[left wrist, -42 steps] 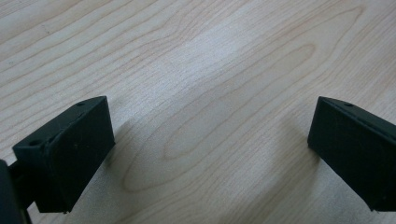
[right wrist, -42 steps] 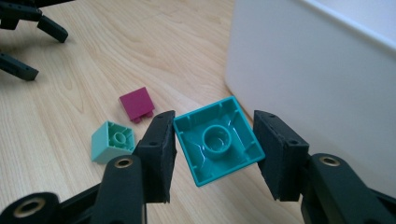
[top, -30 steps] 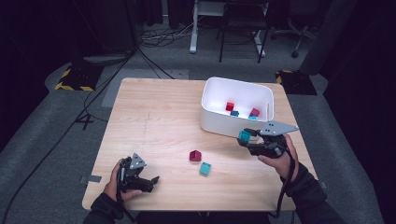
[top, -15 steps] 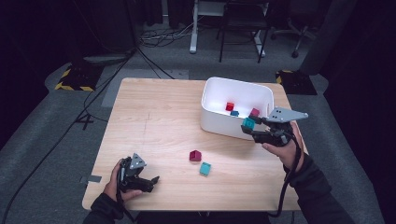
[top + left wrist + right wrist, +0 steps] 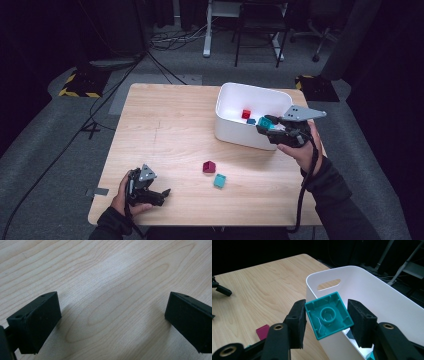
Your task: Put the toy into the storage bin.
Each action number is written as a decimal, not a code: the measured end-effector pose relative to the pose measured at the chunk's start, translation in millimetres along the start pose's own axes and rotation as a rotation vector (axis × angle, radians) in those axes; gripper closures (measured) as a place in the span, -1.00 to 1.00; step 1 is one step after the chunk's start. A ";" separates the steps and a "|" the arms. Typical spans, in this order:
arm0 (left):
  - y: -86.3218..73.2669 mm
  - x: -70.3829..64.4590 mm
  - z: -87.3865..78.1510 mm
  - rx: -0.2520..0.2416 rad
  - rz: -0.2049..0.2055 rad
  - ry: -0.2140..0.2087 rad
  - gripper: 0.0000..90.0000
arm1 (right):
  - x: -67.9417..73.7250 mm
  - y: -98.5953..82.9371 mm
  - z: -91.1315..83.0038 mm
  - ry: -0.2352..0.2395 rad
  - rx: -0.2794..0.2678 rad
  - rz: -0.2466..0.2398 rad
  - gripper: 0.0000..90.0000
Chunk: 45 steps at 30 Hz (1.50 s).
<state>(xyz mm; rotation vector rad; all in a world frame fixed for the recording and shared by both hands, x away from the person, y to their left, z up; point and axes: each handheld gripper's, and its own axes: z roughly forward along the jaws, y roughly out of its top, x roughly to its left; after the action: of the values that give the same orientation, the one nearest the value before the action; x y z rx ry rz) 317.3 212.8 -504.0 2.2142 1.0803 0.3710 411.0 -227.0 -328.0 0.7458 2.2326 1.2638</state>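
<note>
Dark floor with cables and chair legs surrounds a pale wooden tabletop [image 5: 170, 130]. Near its far right corner stands a white bin [image 5: 235, 100] with a slot handle in its end wall. Inside the bin lie a red block [image 5: 246, 114] and a blue block [image 5: 251, 121]; a further piece may sit low against the near wall, but the right gripper view cuts it off too much to be sure.

At the bin's near right rim the right hand-held gripper [image 5: 266, 125] has its jaws closed on a teal block [image 5: 328, 314], one foam pad against each of two opposite sides. The block is held with its hollow underside, round stud socket in the middle, facing the gripper's camera, and it hangs above the bin's near wall, right over the rim. The person's right hand [image 5: 300, 150] wraps the gripper body from the tabletop's right edge.

On the open tabletop, toward the near edge and about midway across, rest a maroon block [image 5: 208, 166] and a second teal block [image 5: 219, 180], just beside each other, the maroon one the farther from the near edge.

By the near left corner the left hand-held gripper [image 5: 160, 195] sits low over the wood in the person's left hand [image 5: 125, 195]. Its jaws stand wide apart with bare wood grain between them and nothing in their grip.
</note>
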 end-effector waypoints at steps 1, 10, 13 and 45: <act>0.0 0.1 -0.1 0.000 0.001 0.001 -0.99 | -1.9 0.8 1.9 -0.013 0.008 -0.006 0.14; 0.1 0.4 0.0 0.000 0.004 0.003 -0.99 | -21.3 6.6 13.1 -0.059 0.041 0.024 0.14; 0.1 0.4 0.0 0.000 0.004 0.003 -0.99 | -27.0 9.4 18.5 -0.054 0.040 0.041 0.14; 0.1 0.3 0.0 -0.001 0.004 0.003 -0.99 | -57.6 17.2 59.6 -0.132 0.118 0.120 0.14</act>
<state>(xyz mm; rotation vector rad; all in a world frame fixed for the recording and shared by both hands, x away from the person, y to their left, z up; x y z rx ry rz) 317.6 213.1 -504.0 2.2162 1.0773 0.3770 495.3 -220.3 -333.4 0.9913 2.1977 1.1089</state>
